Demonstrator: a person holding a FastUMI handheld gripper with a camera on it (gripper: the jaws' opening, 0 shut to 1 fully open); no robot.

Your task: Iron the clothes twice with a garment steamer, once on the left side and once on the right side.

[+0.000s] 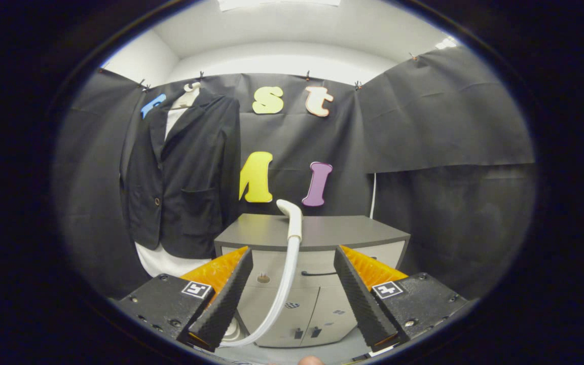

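On the counter [322, 230] the steamer head [292, 218] stands upright, hose [284, 289] trailing down between the spread, empty tongs [292, 291] | jacket [180, 177] hangs left of the counter | risk: closing on the limp hose rather than the handle, toppling the head

Dark tailored jacket [183, 177] on hanger: 1 | white garment under the jacket [162, 261]: 1 | white garment steamer head with pale hose [292, 223]: 1 | grey cabinet with pale doors [317, 233]: 1 | cabinet doors visible: 2 | gripper [292, 258]: 1, two fingers parted wide, nothing held.
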